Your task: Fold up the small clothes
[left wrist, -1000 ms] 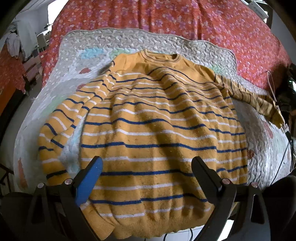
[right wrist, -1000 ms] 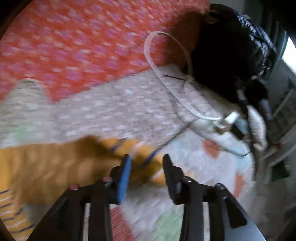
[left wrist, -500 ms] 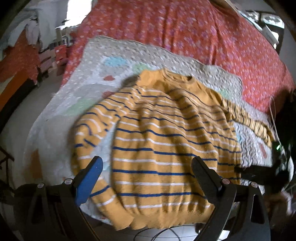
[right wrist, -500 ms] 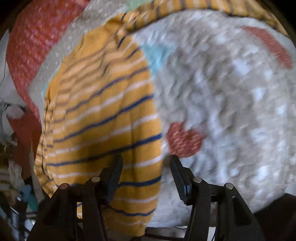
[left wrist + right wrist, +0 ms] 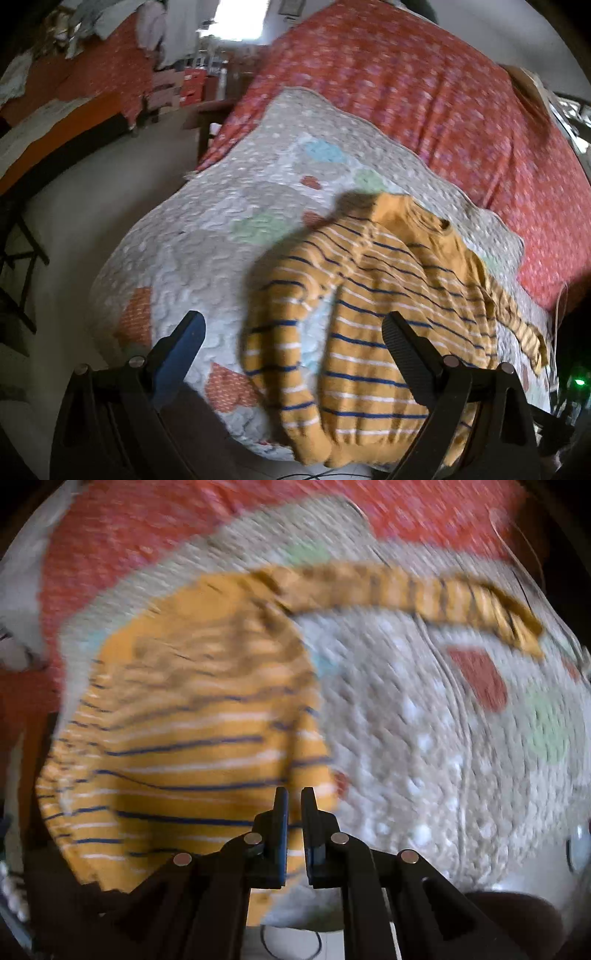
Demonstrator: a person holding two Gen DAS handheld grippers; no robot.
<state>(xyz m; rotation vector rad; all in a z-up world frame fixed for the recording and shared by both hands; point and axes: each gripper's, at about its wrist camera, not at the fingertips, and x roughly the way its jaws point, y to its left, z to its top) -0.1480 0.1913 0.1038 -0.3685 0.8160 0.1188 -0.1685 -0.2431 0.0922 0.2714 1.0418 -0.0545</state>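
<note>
Sweater (image 5: 373, 314) lies unfolded at lower right of the frame on the quilt (image 5: 221, 229), sleeves still out; left tool (image 5: 291, 336) gapes empty, right tool (image 5: 294, 801) is closing on its edge.

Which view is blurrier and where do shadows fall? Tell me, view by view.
Right wrist view: heavy smear across the sweater and quilt; only the right gripper stays sharp. Left wrist view: milder blur, edges bowed by the lens, a dark shadow on the quilt beside the sweater's collar.
</note>
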